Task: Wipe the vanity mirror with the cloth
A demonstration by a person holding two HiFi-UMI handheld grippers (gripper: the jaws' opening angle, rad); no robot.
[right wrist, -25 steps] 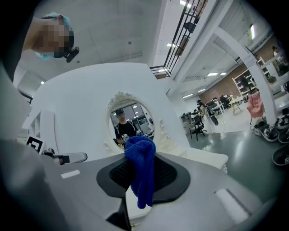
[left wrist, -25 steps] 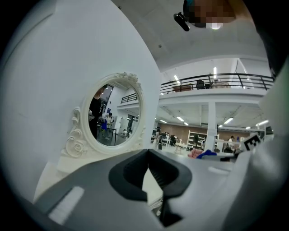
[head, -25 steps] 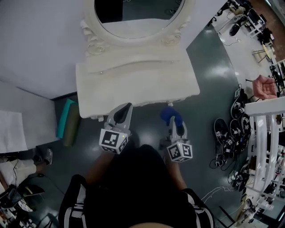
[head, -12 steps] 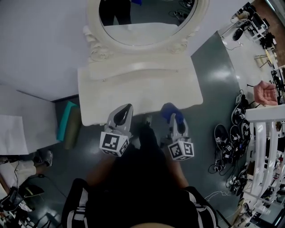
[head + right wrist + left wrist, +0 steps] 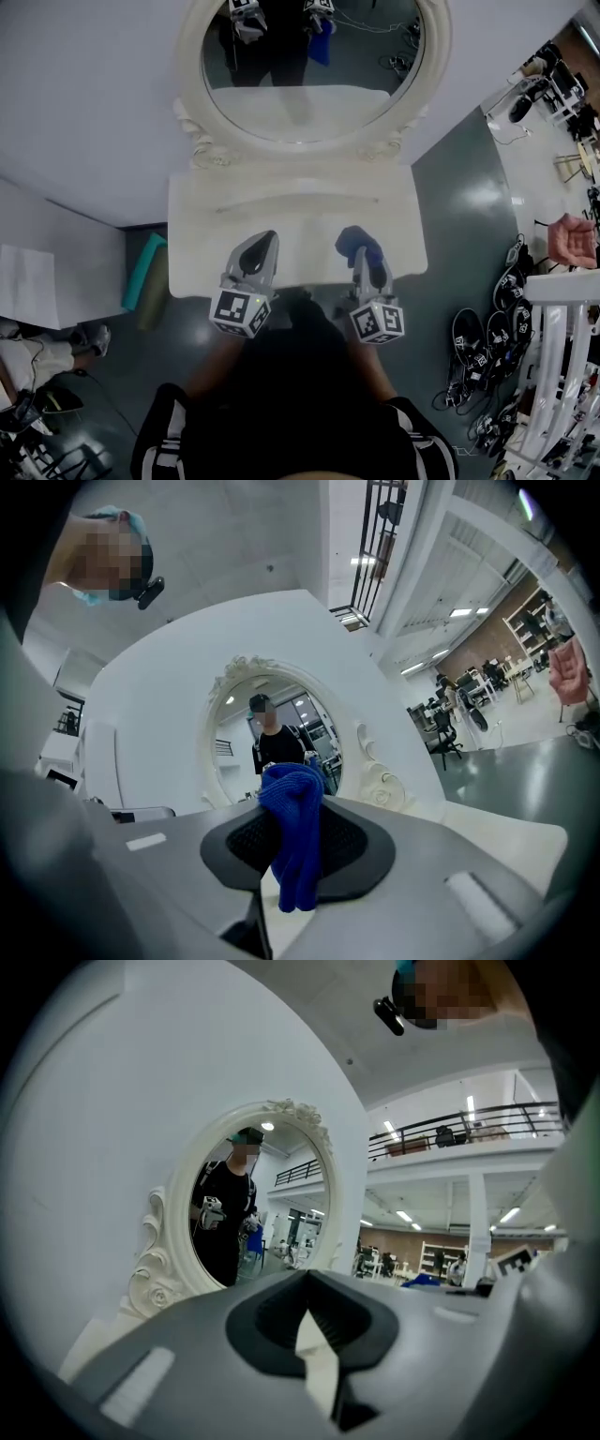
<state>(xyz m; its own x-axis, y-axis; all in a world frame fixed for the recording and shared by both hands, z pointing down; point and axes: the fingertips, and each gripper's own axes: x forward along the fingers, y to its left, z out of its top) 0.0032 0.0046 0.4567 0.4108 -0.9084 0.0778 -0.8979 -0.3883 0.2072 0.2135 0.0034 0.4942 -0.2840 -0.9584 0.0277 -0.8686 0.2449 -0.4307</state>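
The oval vanity mirror (image 5: 309, 66) in its ornate white frame (image 5: 211, 145) stands at the back of the white vanity table (image 5: 202, 234). It also shows in the left gripper view as the mirror (image 5: 253, 1213) and in the right gripper view as the mirror (image 5: 277, 738), reflecting the person. My right gripper (image 5: 361, 251) (image 5: 295, 855) is shut on a blue cloth (image 5: 354, 240) (image 5: 295, 841), which hangs bunched between the jaws over the table's front edge. My left gripper (image 5: 258, 253) (image 5: 307, 1321) is level with it to the left, shut and holding nothing. Both are well short of the glass.
On the grey floor left of the vanity lie a teal roll (image 5: 141, 272) and an olive one (image 5: 152, 298). Several shoes (image 5: 478, 337) and a white rack (image 5: 558, 309) stand at the right, with a pink chair (image 5: 574, 239) behind. A white wall (image 5: 84, 112) backs the vanity.
The view has closed in on the vanity. Both grippers now reach over the table's front edge, and far more of the mirror shows. The cloth stays in the right gripper.
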